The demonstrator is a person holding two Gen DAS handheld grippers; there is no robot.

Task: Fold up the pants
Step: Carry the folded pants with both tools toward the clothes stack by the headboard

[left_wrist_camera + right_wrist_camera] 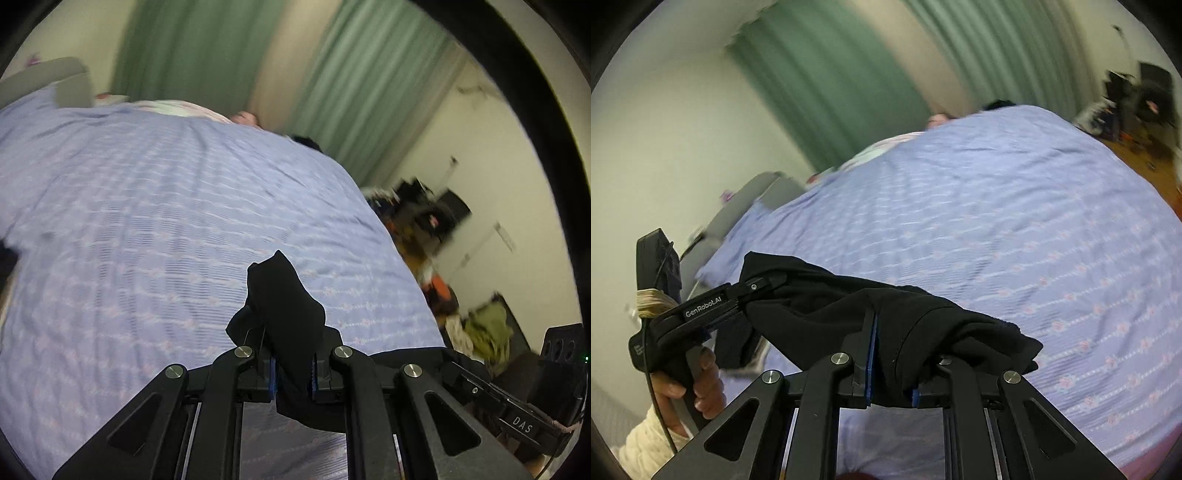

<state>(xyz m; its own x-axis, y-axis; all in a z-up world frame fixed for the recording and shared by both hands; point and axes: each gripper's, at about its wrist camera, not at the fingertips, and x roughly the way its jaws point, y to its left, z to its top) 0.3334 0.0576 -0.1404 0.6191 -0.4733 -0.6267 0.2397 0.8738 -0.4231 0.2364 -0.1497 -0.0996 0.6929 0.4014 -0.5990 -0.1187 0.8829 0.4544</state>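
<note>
Left gripper (291, 373) and right gripper (890, 384) each clamped on black pants (849, 314). Below both: lilac bed (147, 221). Beyond: green curtains (192, 48), floor clutter (480, 328) far right.

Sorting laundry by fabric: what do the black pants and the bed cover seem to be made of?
Black pants: soft matte knit, maybe fleece or jersey; they drape limply and bunch in folds. Bed cover: thin woven lavender cloth, probably cotton, with fine wrinkles and a printed pattern.

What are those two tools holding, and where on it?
Both grip the black pants. The left tool and right tool each pinch a bunched fabric edge; which part cannot be told.
</note>
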